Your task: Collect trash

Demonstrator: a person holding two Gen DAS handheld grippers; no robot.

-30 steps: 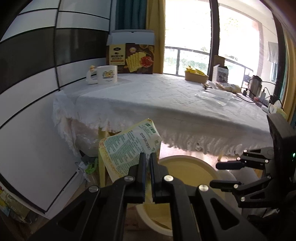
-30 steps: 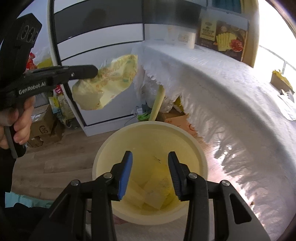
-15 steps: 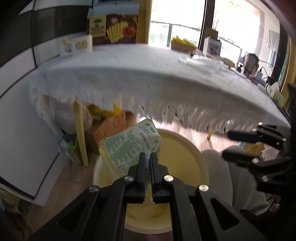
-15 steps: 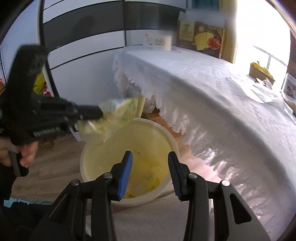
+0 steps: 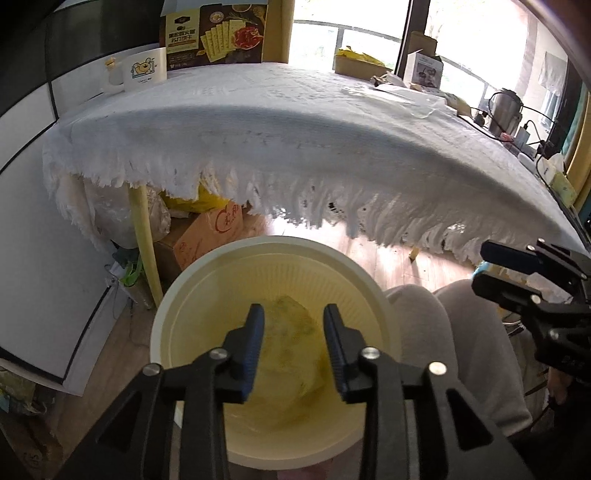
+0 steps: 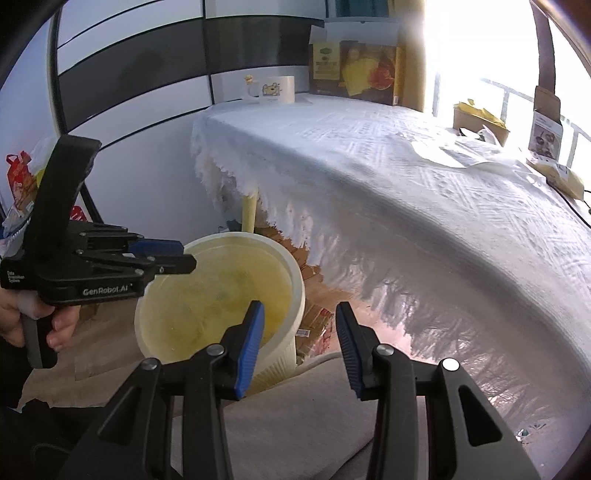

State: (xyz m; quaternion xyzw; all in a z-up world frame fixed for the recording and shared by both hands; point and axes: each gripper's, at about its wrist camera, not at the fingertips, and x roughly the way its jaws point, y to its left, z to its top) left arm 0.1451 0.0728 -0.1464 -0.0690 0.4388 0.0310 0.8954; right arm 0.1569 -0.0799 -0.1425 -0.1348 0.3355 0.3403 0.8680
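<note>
- Now the left gripper hangs right over the bin's mouth with its jaws opening — nothing is between them; a second ago they were pinched on a green-printed snack wrapper.
- That wrapper now lies inside the bin, a pale crumpled sheet on the bottom; so this piece of trash is delivered, by my reading.
- The right gripper stands beside the bin, out past its rim and over a grey-clad leg; its jaws are parted and empty, unchanged from before.
- Above and behind the bin the table carries a clear plastic bag at its far side — probably the next pickup; the mug and cracker box look like keepers.
</note>
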